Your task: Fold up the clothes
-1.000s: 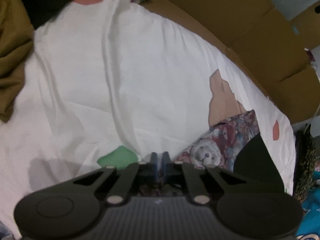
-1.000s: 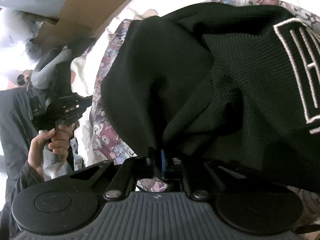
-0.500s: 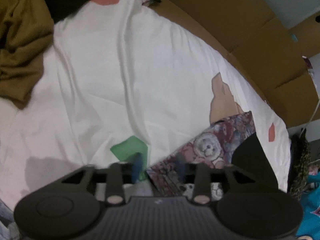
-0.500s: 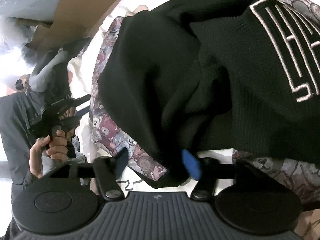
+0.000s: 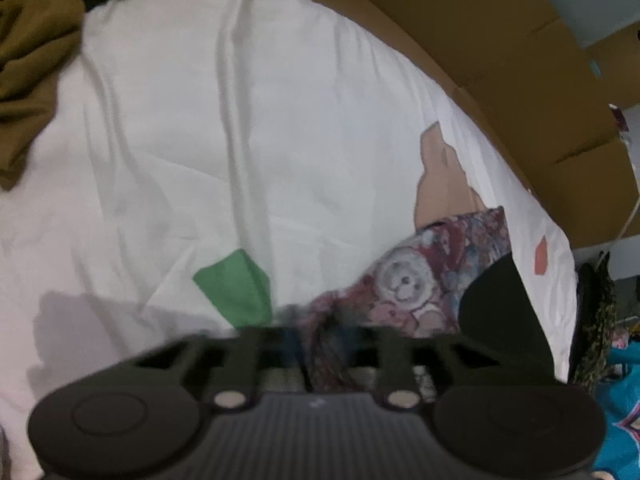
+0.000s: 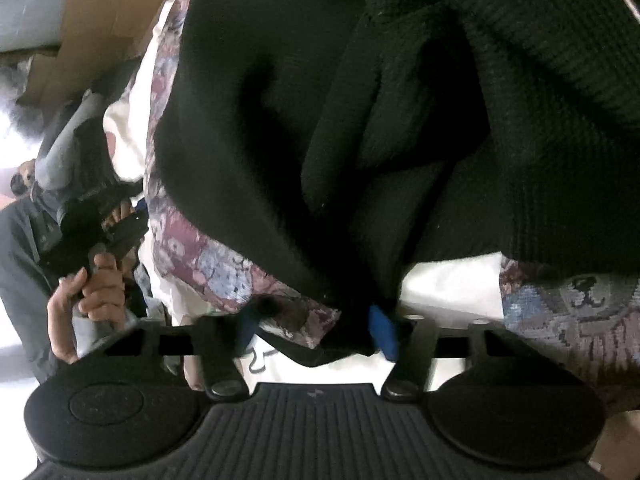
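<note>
A bear-print garment (image 5: 404, 280) lies on a white sheet (image 5: 240, 120), with a black knit sweater (image 6: 360, 120) spread on top of it. My left gripper (image 5: 318, 342) is blurred; its jaws are closing and pinch a bunched edge of the bear-print cloth. My right gripper (image 6: 316, 328) hovers low over the sweater's near hem. Its jaws are closing, still wide apart, with the black hem and a strip of bear-print garment (image 6: 208, 268) lying between the blue pads (image 6: 384, 334). The sweater shows as a dark corner (image 5: 496, 304) in the left wrist view.
An olive garment (image 5: 28, 60) lies crumpled at the sheet's far left. Brown cardboard (image 5: 500, 40) runs along the far side. A green patch (image 5: 236, 288) marks the sheet near my left fingers. A hand (image 6: 96, 292) holding the other gripper shows at left. Teal cloth (image 5: 624, 420) sits at right.
Both grippers went from shut to wide open and have narrowed again. The right gripper sank closer to the black hem; the sweater's lettering slid out of view. The left gripper now pinches bear-print cloth.
</note>
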A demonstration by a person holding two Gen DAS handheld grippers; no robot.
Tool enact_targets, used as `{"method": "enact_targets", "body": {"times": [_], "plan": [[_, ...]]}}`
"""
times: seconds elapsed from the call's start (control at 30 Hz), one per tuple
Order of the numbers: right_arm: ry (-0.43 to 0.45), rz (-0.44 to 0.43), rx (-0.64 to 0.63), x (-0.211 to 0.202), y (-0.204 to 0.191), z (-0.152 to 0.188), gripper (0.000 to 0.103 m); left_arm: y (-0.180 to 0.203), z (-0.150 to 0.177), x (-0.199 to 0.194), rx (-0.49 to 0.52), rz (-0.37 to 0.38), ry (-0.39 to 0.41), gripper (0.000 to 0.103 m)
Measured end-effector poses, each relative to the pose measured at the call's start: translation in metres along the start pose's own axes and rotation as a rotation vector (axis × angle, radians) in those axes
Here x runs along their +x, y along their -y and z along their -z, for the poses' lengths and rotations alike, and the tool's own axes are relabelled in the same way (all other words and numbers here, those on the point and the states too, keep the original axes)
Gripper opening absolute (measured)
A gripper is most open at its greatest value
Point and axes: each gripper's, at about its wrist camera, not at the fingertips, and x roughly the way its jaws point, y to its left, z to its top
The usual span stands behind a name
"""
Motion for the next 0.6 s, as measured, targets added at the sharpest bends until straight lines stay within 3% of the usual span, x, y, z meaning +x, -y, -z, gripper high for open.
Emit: {"method": "enact_targets", "body": {"times": [0.03,0.1,0.3,0.6], "plan": [[0.003,0.008,-0.006,-0.001,0.000,0.000,0.017,0.001,0.001,-0.001,0.008,-0.001,0.005,0.009],[0.001,-0.015,-0.015,-0.005,-0.001,0.002,0.007,0.003,0.003,-0.005,0.022,-0.004,0.018,0.008],[0.009,-0.051,-0.091,-0.025,-0.007,0.012,0.004,0.001,0.016,-0.040,0.014,0.043,0.057,0.008],[0.056,-0.018,-0.167,-0.058,-0.004,0.021,0.003,0.001,0.051,-0.091,0.028,0.090,0.061,0.006]]}}
